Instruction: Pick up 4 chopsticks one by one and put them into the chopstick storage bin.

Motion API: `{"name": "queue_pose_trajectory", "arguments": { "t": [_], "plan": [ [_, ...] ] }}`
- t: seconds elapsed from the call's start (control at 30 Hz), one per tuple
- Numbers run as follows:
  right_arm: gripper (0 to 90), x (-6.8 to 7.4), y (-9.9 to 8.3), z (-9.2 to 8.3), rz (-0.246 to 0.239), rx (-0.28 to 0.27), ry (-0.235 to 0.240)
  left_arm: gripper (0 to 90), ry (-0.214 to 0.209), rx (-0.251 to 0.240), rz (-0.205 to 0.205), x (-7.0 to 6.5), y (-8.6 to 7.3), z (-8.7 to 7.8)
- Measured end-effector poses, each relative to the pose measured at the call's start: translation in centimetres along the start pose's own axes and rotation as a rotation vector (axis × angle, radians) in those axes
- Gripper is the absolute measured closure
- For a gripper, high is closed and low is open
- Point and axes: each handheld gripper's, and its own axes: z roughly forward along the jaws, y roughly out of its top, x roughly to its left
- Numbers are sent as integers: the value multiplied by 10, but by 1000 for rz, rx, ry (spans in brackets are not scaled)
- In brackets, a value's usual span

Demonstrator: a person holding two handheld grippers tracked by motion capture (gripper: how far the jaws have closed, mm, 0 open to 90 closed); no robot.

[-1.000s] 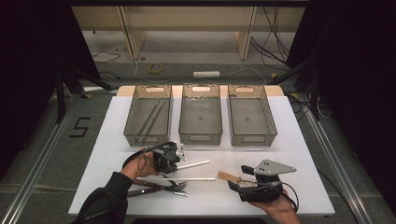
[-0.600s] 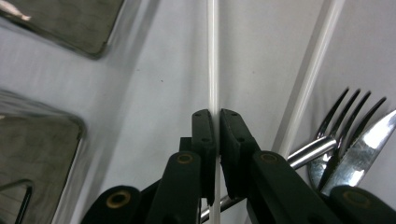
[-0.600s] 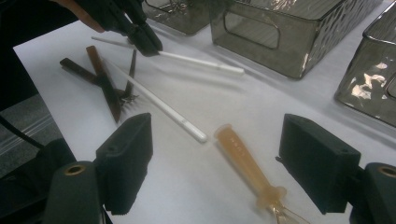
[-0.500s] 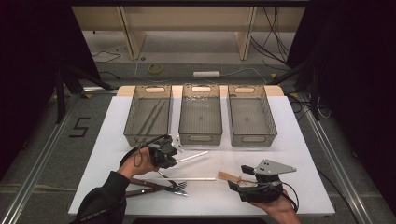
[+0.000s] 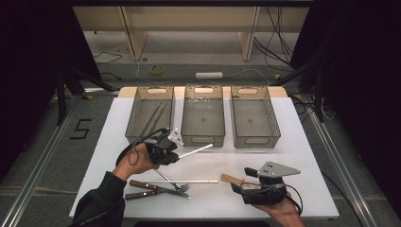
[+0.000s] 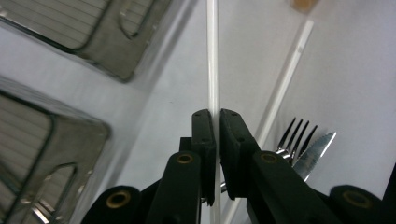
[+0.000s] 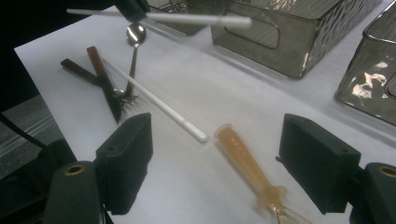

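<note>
My left gripper (image 5: 175,154) is shut on a white stick (image 5: 195,151) and holds it in the air just in front of the left bin (image 5: 150,131) and the middle bin (image 5: 203,139). In the left gripper view the black jaws (image 6: 215,116) pinch the stick (image 6: 213,70) near its lower part. My right gripper (image 5: 241,183) rests at the front right with its jaws open. An amber-handled utensil (image 7: 245,163) lies on the table between its pads (image 7: 126,158) without touching them. A second white stick (image 5: 198,181) lies flat on the table.
A knife and a fork with brown handles (image 5: 151,187) and a spoon (image 7: 135,35) lie crossed at the front left. A third bin (image 5: 253,137) stands at the right of the row. The left bin holds thin sticks. The white table (image 5: 302,156) ends close behind the bins.
My left gripper has risen with the white stick, which has left the table and now sits higher, nearer the bins. The right gripper has not moved.
</note>
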Motion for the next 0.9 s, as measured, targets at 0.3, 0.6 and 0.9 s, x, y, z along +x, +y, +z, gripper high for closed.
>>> {"name": "queue_pose_trajectory", "arguments": {
  "t": [0.3, 0.6, 0.9],
  "plan": [
    [266, -1, 0, 0, 13, -8, 3, 843, 105, -100, -145, 39, -8, -25],
    [267, -1, 0, 0, 15, -12, 6, 843, 203, -131, -302, 87, -16, -28],
    [266, 0, 0, 1, 13, -11, 9, 843, 275, -107, -360, 119, -11, -20]
  ]
}}
